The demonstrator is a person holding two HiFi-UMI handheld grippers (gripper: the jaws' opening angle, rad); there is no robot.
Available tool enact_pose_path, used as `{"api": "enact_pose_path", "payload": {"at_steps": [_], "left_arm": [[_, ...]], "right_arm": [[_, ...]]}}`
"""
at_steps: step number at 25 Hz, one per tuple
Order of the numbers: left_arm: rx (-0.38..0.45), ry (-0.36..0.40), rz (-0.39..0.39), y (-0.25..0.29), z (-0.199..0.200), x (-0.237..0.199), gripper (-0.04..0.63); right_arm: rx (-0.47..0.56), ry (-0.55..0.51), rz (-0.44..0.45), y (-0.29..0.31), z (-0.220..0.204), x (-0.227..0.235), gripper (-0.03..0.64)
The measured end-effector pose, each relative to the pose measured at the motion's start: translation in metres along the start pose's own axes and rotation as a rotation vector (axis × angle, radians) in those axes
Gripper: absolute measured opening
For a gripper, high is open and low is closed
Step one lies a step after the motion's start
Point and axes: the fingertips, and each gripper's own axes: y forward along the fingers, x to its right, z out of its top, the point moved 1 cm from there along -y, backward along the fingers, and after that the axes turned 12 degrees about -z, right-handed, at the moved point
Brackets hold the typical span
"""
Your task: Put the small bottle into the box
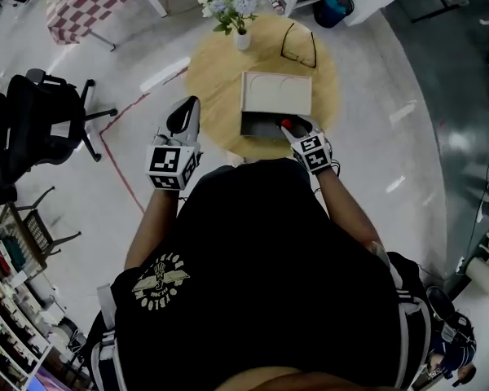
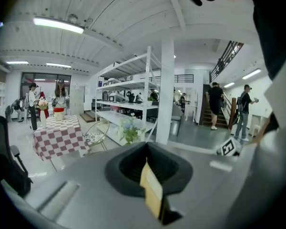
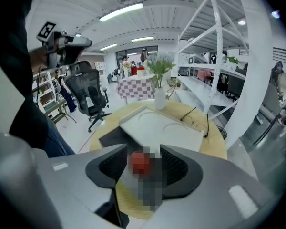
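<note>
The red-capped small bottle (image 3: 141, 162) is being flanked by the jaws of the right gripper (image 1: 290, 125), which are being held apart around it. The box (image 1: 275, 96) is lying just ahead of that gripper, with its dark opening under the jaw tips. The left gripper (image 1: 183, 114) is being held off to its left, with its jaws pressed together on nothing.

Head camera: above us, facing steeply down over our own torso (image 1: 261, 267) onto the round table (image 1: 204, 80), whole top in frame, some way below. Camera on the left gripper (image 2: 147, 148): we look nearly level, out toward the shelving (image 2: 128, 99). Camera on the right gripper (image 3: 143, 149): tilted down, close over the table's near edge. Head and right views share the box (image 1: 277, 92) and glasses (image 1: 300, 47); all three catch the vase of flowers (image 1: 242, 39) and the checked cloth (image 1: 90, 2)
</note>
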Motion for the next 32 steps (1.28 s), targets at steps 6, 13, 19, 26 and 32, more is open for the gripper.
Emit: {"api": "enact_pose_path", "payload": {"at_steps": [6, 13, 19, 26, 32], "left_arm": [[0.053, 0.035, -0.028, 0.019, 0.031, 0.022, 0.000], [0.166, 0.115, -0.048, 0.041, 0.086, 0.074, 0.000], [0.149, 0.114, -0.105, 0.055, 0.083, 0.117, 0.000], [0.099, 0.051, -0.078, 0.048, 0.071, 0.146, 0.000], [0.071, 0.077, -0.020, 0.021, 0.062, 0.155, 0.000]], "right_arm": [[0.375, 0.136, -0.067, -0.108, 0.117, 0.059, 0.172], [0.648, 0.140, -0.234, -0.193, 0.189, 0.111, 0.006], [0.629, 0.164, -0.198, -0.195, 0.167, 0.116, 0.006], [0.655, 0.197, -0.122, -0.203, 0.148, 0.123, 0.006], [0.681, 0.208, -0.030, -0.195, 0.147, 0.103, 0.006]]}}
